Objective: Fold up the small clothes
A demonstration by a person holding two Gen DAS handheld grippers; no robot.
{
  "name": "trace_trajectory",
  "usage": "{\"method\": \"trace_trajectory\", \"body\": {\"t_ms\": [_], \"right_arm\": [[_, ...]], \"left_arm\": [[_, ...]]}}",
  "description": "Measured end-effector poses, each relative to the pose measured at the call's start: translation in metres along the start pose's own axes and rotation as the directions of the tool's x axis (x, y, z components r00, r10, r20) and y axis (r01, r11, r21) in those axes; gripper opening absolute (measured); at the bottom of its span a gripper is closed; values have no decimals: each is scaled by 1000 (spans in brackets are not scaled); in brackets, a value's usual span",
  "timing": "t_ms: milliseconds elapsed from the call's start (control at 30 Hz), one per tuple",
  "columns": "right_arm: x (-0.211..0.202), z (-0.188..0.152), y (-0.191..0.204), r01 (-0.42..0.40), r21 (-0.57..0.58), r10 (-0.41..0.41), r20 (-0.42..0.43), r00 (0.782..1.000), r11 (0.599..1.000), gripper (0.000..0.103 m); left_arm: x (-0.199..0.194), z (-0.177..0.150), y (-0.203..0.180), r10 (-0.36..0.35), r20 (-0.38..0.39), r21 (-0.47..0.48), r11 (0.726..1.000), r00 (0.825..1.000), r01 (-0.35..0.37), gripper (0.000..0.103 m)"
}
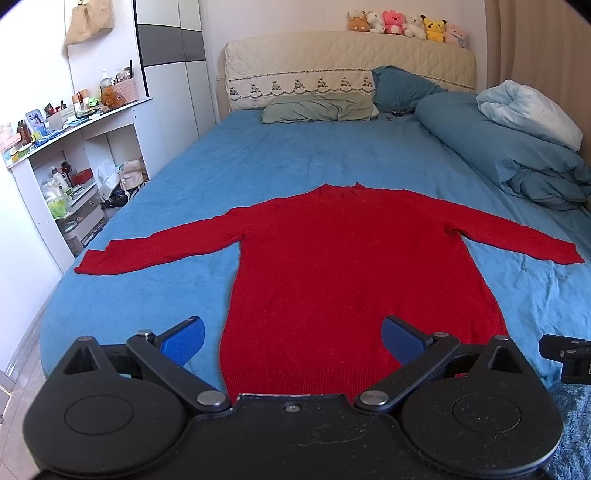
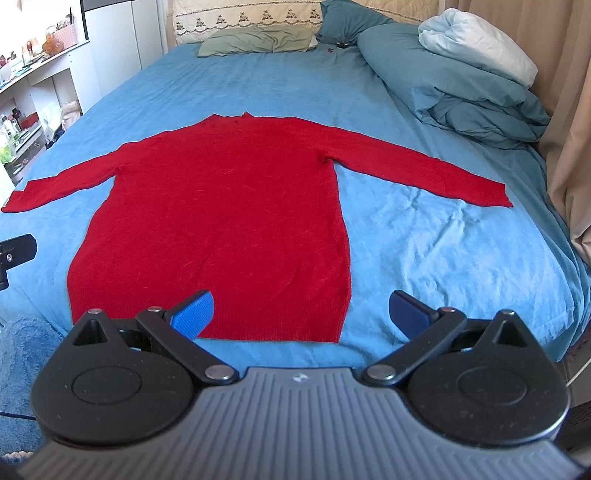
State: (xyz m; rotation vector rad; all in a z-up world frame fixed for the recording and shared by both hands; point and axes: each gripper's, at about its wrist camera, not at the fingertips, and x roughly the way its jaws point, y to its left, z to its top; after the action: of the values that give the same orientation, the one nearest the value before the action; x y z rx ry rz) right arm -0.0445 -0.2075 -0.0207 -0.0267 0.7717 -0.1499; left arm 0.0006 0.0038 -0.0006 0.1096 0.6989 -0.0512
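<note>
A red long-sleeved sweater (image 1: 332, 266) lies flat on the blue bed sheet (image 1: 258, 162), collar away from me, both sleeves spread out sideways. It also shows in the right wrist view (image 2: 229, 206). My left gripper (image 1: 293, 338) is open and empty, hovering over the sweater's hem near its left corner. My right gripper (image 2: 301, 314) is open and empty, above the hem near its right corner. Each gripper's edge shows in the other's view, the right gripper (image 1: 565, 354) and the left gripper (image 2: 14, 251).
Pillows (image 1: 317, 107) and a bunched blue duvet (image 1: 517, 147) lie at the bed's head and right side. Plush toys (image 1: 406, 24) sit on the headboard. A cluttered white shelf unit (image 1: 74, 162) stands left of the bed. A curtain (image 2: 569, 129) hangs at the right.
</note>
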Motion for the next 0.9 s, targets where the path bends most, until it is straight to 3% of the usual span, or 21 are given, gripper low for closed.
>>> {"method": "trace_trajectory", "body": {"t_ms": [900], "right_arm": [[0, 1, 1, 0, 3, 0, 2, 1000, 1000, 103]], "left_arm": [[-2, 0, 2, 6, 1, -7, 1000, 1000, -6, 103]]}}
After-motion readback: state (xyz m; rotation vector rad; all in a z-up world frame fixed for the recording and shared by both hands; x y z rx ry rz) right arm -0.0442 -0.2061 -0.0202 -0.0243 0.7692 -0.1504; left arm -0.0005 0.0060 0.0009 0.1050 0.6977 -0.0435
